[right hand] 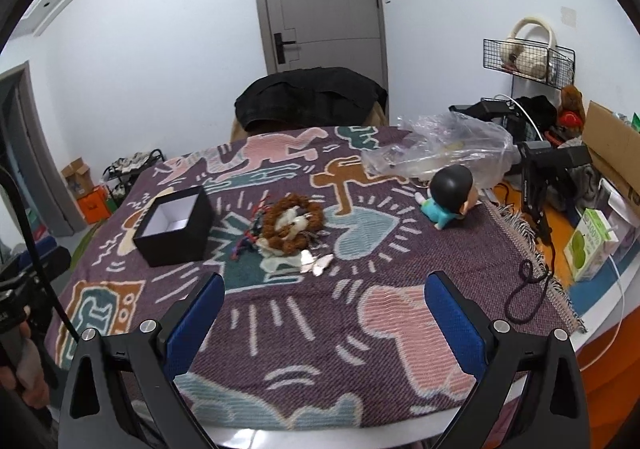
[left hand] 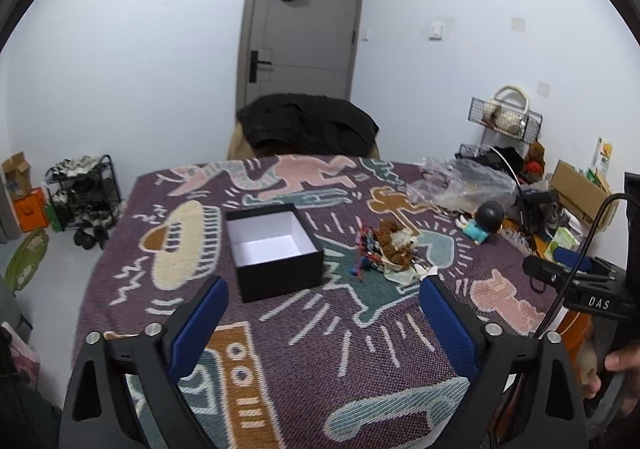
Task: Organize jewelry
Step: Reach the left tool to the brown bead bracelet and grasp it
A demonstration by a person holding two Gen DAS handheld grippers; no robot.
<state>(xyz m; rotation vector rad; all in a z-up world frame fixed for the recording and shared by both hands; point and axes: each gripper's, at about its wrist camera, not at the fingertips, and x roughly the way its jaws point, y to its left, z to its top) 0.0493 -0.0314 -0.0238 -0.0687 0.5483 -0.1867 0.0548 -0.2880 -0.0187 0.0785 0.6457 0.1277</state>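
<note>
Left gripper point(left hand: 324, 297): jaws spread wide, nothing held, above patterned cloth point(left hand: 304, 349). Right gripper point(right hand: 324, 297): same, wide apart, nothing held. Black box point(left hand: 274, 249) (lid off, white inside) sits left of jewelry pile point(left hand: 390, 249), near but apart. Silver butterfly piece point(right hand: 316, 264) lies at pile's near edge. Legible txt: "DAS" on right gripper's body point(left hand: 599, 303); green carton point(right hand: 590, 245) w/ "100%".
</note>
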